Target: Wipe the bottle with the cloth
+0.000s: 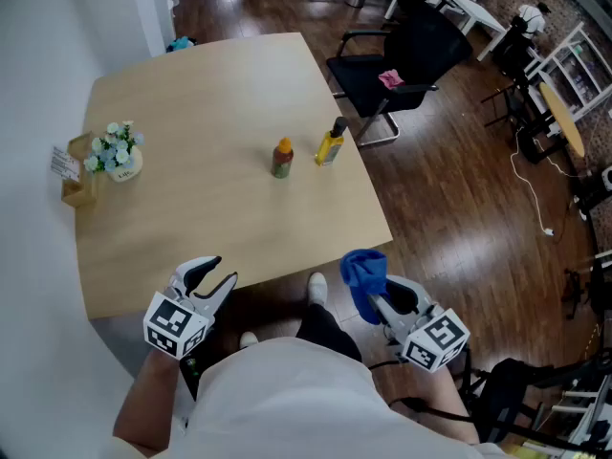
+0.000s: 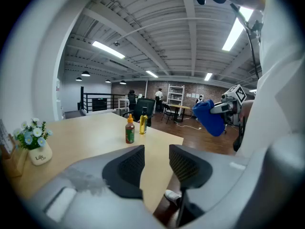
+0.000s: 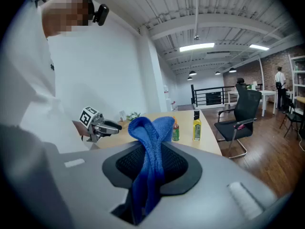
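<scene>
The left gripper [image 1: 218, 273] is at the lower left of the head view, just over the near edge of the table [image 1: 191, 228]. In the left gripper view its two jaws are a little way apart and there is nothing between them. The right gripper [image 1: 380, 301] is at the lower middle of the head view, off the table and over the wood floor [image 1: 459, 208]. Its jaws are closed tight on a blue cloth [image 1: 364, 273], and the cloth sticks up out of the jaws in a soft bunch. Two bottles stand up straight near the far right side of the table, well away from both grippers. One is a green bottle with an orange cap [image 1: 281, 158]. The other is a yellow bottle with a black top [image 1: 331, 143], just to the right of it, and the two are near each other but not touching. A small pot of flowers [image 1: 117, 151] sits at the left edge of the table. A black chair [image 1: 406, 51] stands past the table at the upper right, with a pink thing [image 1: 390, 78] on its seat
</scene>
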